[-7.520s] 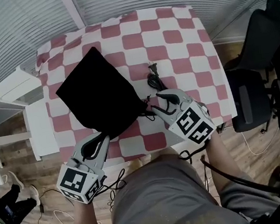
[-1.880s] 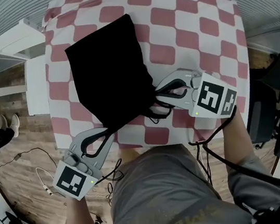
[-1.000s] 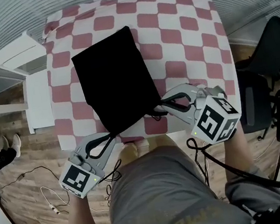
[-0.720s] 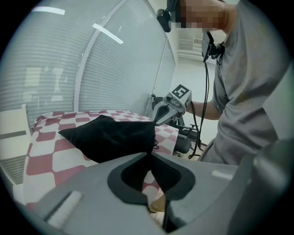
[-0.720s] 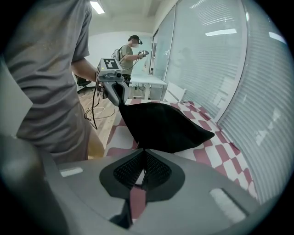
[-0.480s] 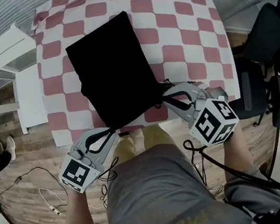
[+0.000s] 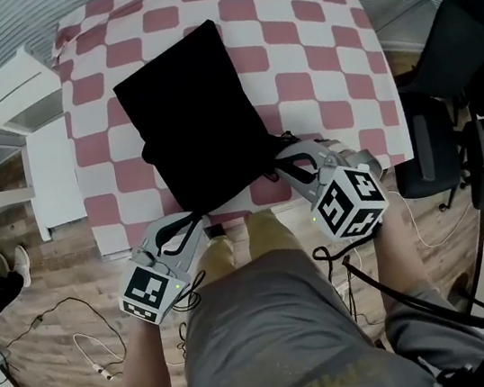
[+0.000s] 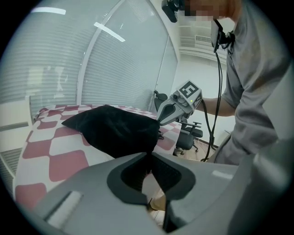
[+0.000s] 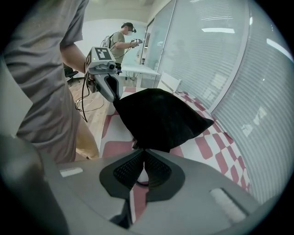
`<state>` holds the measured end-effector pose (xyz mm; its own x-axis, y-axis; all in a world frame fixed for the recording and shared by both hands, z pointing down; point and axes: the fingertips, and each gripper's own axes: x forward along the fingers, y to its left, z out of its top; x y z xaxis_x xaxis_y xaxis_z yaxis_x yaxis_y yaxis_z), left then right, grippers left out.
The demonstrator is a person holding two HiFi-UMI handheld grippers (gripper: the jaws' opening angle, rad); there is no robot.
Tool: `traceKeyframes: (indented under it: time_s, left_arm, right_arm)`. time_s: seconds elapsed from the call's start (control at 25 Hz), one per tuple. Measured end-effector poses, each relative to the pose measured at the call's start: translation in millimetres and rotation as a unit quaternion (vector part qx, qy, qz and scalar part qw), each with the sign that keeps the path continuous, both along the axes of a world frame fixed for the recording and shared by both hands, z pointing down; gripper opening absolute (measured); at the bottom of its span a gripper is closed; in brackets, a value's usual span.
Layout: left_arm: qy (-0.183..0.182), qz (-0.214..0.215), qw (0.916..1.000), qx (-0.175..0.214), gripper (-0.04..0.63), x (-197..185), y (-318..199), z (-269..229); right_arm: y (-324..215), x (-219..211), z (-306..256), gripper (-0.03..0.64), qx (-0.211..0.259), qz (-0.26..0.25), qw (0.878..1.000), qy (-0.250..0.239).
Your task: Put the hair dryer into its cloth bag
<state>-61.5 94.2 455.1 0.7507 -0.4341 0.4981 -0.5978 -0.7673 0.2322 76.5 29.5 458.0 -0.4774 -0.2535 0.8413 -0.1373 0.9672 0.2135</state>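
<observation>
Black cloth bag [image 7: 194, 123] lies centre frame on the checkered table [image 7: 321, 57]. Left gripper [image 7: 193, 216] and right gripper [image 7: 277, 161] are both pinched tight on its near hem. Hair dryer unseen; the bulge suggests it's inside. Keep both pinches firm and the mouth level.

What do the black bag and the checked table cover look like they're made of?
Bag: soft matte cloth, perhaps velvet-like; it drapes, bulges and shows no shine. Table cover: thin printed fabric or plastic sheet, cannot tell which; it lies flat and smooth.
</observation>
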Motion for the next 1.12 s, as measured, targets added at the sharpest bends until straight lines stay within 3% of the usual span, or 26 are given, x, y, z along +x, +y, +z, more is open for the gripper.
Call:
traceKeyframes:
  time_s: [0.08,0.2,0.32,0.52,0.64,0.8,1.0,1.12]
  left_arm:
    - [0.007,0.002,1.0000,-0.003,0.045,1.2,1.1,-0.9]
    - [0.027,0.009,0.9996,-0.005,0.130,1.3,4.1,-11.6]
    - [0.042,0.008,0.9991,-0.007,0.137,-8.7,11.8,-21.5]
    - [0.049,0.000,0.9987,0.011,0.137,-35.1,17.6,-42.6]
    - [0.066,-0.012,0.9964,0.052,0.137,-46.7,5.7,-74.7]
    - [0.088,-0.042,0.9878,0.121,0.120,-48.8,-23.4,-134.6]
    - [0.088,-0.099,0.9684,0.212,0.083,-40.6,-54.9,-206.3]
    - [0.094,-0.146,0.9539,0.245,0.007,-32.5,-67.5,-242.7]
  right_arm:
    - [-2.5,-0.7,2.6,0.037,0.002,0.016,1.000,-0.003]
    - [-4.3,-2.5,-1.2,0.049,0.002,0.043,0.999,-0.018]
    - [0.0,-0.3,-9.6,0.103,-0.002,0.069,0.997,-0.033]
    - [1.9,8.0,-35.7,0.110,0.016,0.139,0.986,-0.090]
    - [-7.7,16.6,-72.7,0.101,0.063,0.209,0.963,-0.159]
    - [-19.1,27.4,-132.0,0.091,0.123,0.288,0.915,-0.255]
    - [-28.2,21.6,-196.4,0.090,0.187,0.310,0.874,-0.325]
    - [-28.9,16.5,-227.3,0.058,0.204,0.310,0.854,-0.364]
